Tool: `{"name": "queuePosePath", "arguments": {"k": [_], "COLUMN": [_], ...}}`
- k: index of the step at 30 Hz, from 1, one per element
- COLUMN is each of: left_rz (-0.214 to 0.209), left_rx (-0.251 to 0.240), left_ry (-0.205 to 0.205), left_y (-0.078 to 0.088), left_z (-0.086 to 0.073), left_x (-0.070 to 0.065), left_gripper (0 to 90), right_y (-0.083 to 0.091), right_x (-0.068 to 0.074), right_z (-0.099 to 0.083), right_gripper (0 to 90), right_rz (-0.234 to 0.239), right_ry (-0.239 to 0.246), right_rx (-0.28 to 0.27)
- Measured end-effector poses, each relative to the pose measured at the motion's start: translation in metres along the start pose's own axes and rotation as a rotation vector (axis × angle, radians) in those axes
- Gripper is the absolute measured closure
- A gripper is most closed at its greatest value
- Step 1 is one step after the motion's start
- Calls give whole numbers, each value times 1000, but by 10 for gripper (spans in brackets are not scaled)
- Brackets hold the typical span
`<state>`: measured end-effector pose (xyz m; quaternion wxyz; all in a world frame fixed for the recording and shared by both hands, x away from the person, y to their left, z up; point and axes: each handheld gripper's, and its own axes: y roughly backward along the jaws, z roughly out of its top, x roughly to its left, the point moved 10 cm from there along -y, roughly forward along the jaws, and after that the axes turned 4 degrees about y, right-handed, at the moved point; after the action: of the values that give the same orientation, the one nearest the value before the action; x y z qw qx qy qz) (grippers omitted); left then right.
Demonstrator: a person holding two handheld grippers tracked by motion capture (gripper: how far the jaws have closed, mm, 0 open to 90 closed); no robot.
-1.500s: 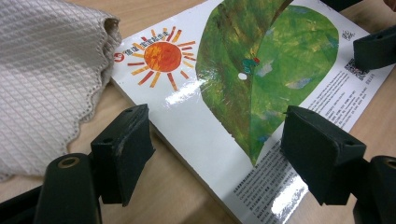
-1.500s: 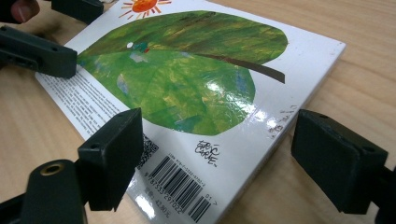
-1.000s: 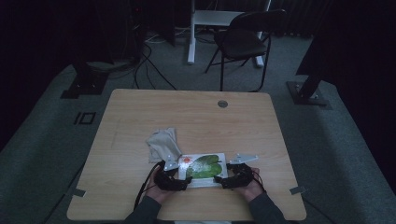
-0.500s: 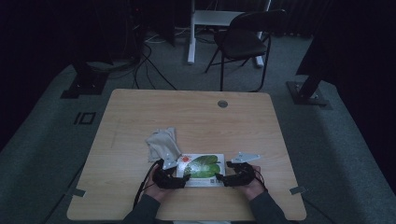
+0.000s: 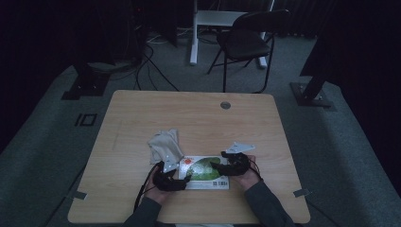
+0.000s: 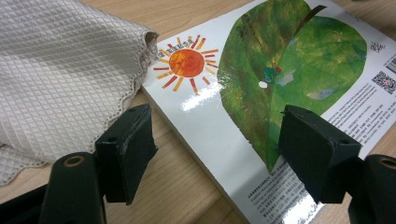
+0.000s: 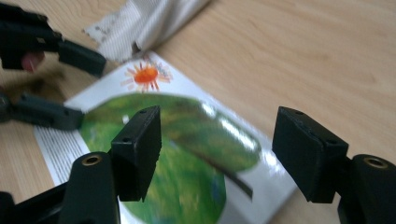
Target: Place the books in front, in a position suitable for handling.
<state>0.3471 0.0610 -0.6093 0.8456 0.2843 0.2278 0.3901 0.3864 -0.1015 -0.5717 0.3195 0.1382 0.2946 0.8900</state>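
Observation:
A picture book (image 5: 203, 172) with a green leaf and an orange sun on its cover lies flat near the table's front edge. My left gripper (image 5: 183, 180) is at the book's left end, open. In the left gripper view (image 6: 217, 126) one jaw hangs over bare wood beside the cloth, the other over the book (image 6: 289, 60). My right gripper (image 5: 218, 167) hovers open over the book's right part. Its jaws have just been closing, with nothing pinched between them (image 7: 215, 126). The book (image 7: 187, 154) lies blurred below them, and the left gripper (image 7: 88, 93) is beyond it.
A crumpled beige cloth (image 5: 165, 146) lies against the book's far left corner, seen close up as a quilted cloth (image 6: 60, 70). The wooden table (image 5: 198, 118) has a round grommet (image 5: 225, 105) at the back. A chair (image 5: 246, 42) stands behind the table.
My right gripper has lifted and shifted left over the book, and its jaws have narrowed a little. The left gripper, the book and the cloth have stayed put.

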Motion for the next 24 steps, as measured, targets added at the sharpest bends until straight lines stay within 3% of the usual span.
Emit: {"name": "queuePosePath", "arguments": {"k": [3, 8, 19, 24], "left_rz": [-10, 2, -12, -11], "left_rx": [-4, -15, -10, -11], "left_ry": [17, 4, 27, 30], "left_y": [0, 0, 0, 0], "left_z": [-1, -1, -2, -2], "left_x": [2, 2, 3, 2], "left_gripper": [269, 269, 266, 266], "right_y": [-4, -10, -31, -42], "right_x": [3, 4, 9, 15], "right_z": [13, 31, 47, 56], "right_gripper": [324, 335, 283, 255], "right_rz": [10, 13, 25, 56], "right_ry": [21, 44, 80, 81], "right_rx": [-9, -21, 12, 9]}}
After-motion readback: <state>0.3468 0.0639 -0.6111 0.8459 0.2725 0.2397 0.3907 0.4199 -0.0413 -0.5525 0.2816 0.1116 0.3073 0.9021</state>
